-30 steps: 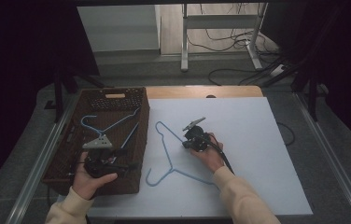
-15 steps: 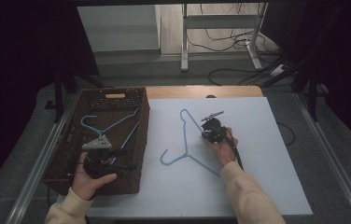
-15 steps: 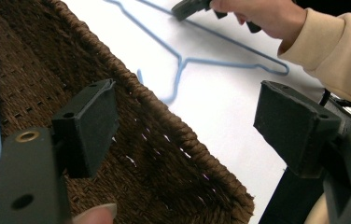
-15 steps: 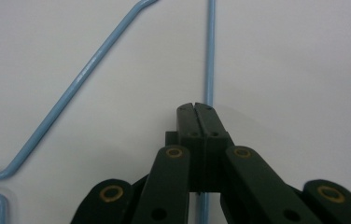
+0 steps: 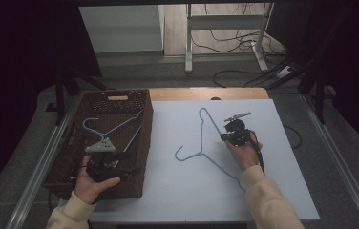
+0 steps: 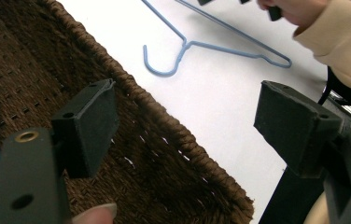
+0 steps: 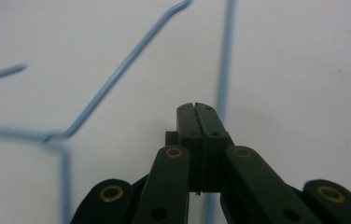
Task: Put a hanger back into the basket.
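On the white desk [image 5: 177, 191], the blue wire hanger [image 5: 205, 151] is seen lying flat near the middle, its hook toward the basket side, and it is gripped on one of its long wires by the right hand-held gripper [image 5: 228, 134], whose jaws are pressed together in the right gripper view with the thin blue wire [image 7: 223, 56] running straight up from between them. Compared with the frames from a second and half a second ago, the hanger and the right hand-held gripper are found farther to the right and farther from the person, so that the hanger's hook is now well apart from the brown wicker basket [image 5: 68, 167], where before it lay near the basket's wall. The left hand-held gripper [image 5: 131, 170] is held as before over the near end of the basket, its jaws spread wide with nothing between them, as is shown in the left gripper view, where the woven rim [image 6: 164, 121] is seen between the two black pads. A second blue hanger [image 5: 115, 128] is left lying inside the basket, unmoved. The desk is bordered by metal rails, and beyond it a grey floor, loose cables and the legs of a metal stand [image 5: 225, 47] are seen in a dim room.
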The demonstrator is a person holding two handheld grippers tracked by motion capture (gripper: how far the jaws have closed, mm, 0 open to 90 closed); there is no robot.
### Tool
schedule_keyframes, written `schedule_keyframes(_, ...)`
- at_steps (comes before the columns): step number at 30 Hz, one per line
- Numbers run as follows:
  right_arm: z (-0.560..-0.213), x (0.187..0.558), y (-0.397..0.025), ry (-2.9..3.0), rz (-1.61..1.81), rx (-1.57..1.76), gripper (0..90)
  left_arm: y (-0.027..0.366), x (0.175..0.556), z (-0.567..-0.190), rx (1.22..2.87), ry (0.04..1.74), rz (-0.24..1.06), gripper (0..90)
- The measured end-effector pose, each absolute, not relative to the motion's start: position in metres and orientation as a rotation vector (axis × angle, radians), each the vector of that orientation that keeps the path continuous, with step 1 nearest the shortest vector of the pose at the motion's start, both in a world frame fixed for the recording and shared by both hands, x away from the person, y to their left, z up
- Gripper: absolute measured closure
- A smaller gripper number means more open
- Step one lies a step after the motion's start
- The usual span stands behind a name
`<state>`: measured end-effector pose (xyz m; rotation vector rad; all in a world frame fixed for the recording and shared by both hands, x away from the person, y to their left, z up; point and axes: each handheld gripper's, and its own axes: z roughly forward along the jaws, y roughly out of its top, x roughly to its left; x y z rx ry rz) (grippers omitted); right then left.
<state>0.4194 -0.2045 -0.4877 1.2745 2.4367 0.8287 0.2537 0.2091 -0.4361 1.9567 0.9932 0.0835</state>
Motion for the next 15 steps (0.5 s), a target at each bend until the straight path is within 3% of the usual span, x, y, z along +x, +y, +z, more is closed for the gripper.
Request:
schedule_keyframes(9, -0.485, 0.358, -0.227, 2.590, 0.786, 1.225, 89.8, 0.206, 0.255, -0.434, 1.960, 0.977, 0.080, 21.4)
schedule_keyframes(15, -0.498, 0.337, -0.235, 2.659, 0.706, 1.251, 89.8, 0.204, 0.256, -0.433, 1.964, 0.969, 0.079, 21.4)
